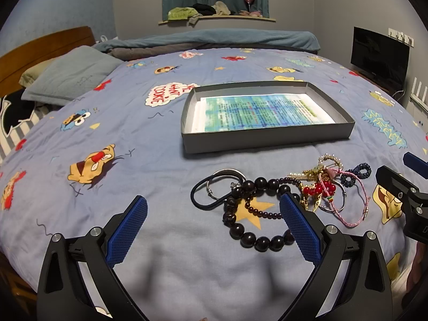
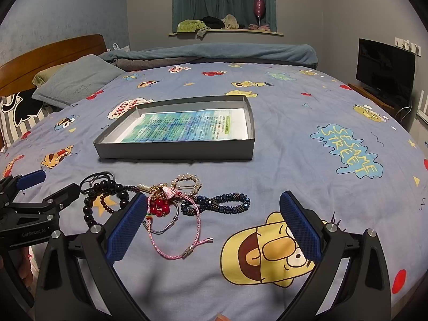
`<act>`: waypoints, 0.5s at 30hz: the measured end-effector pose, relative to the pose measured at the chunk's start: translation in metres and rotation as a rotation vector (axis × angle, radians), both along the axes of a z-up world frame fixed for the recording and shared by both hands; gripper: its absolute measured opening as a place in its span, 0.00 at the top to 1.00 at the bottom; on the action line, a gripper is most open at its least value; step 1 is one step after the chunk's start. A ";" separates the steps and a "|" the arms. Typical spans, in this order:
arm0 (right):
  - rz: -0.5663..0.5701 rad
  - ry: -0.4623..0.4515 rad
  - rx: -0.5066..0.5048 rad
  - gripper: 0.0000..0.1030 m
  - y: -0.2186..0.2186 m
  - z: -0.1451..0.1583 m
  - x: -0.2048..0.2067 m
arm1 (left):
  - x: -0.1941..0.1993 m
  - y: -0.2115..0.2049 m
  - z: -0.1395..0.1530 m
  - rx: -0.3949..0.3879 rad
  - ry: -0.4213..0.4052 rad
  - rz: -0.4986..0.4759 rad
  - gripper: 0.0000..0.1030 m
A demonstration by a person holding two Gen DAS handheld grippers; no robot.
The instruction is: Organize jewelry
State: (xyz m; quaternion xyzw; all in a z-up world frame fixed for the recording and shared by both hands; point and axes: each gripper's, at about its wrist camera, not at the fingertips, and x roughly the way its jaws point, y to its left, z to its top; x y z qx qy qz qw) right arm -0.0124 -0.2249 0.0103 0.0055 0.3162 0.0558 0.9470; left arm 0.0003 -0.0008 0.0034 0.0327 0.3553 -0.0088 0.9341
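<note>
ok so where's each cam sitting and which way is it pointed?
Left wrist: on the left gripper, low over the bed, facing the grey box; own open fingers show, right gripper at the edge.
Right wrist: on the right gripper, same heading; left gripper at the edge.
Shared: box, jewelry pile, window.

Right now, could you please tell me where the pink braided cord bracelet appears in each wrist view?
Left wrist view: the pink braided cord bracelet lies lower right, at the right edge of the jewelry pile.
Right wrist view: it lies lower centre-left, beside the right gripper's left finger.
Shared landmark: the shallow grey cardboard tray beyond it.
</note>
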 end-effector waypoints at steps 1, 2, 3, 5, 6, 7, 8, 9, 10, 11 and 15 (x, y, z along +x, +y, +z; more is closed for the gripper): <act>0.001 0.002 0.002 0.05 0.000 0.000 0.000 | 0.000 0.000 0.000 0.001 0.000 0.000 0.05; 0.001 0.001 0.004 0.05 0.000 0.000 0.000 | 0.000 0.000 0.000 0.001 0.002 0.000 0.05; 0.000 0.000 0.003 0.05 -0.001 0.000 0.000 | 0.000 0.000 0.000 0.000 0.005 0.000 0.05; -0.001 0.002 0.001 0.05 0.000 0.000 0.000 | 0.000 -0.001 -0.001 0.000 0.006 0.001 0.05; -0.003 -0.002 0.003 0.05 -0.001 0.000 0.000 | 0.000 -0.001 -0.002 -0.001 0.006 0.002 0.05; -0.010 -0.004 0.001 0.05 -0.001 0.000 0.000 | 0.000 -0.001 -0.003 -0.002 0.007 0.003 0.05; -0.017 -0.002 0.001 0.05 -0.002 0.000 0.001 | 0.001 0.000 -0.004 -0.002 0.008 0.004 0.05; -0.027 0.002 0.003 0.05 -0.003 0.000 0.002 | 0.001 0.001 -0.004 -0.001 0.011 0.007 0.05; -0.030 -0.003 0.004 0.05 -0.005 0.000 0.002 | 0.002 0.002 -0.005 0.001 0.013 0.010 0.05; -0.029 -0.005 0.002 0.05 -0.006 -0.001 0.003 | 0.004 0.004 -0.006 0.003 0.016 0.011 0.05; -0.027 0.010 -0.028 0.05 -0.013 -0.004 0.007 | 0.010 0.017 -0.012 -0.005 0.028 0.008 0.05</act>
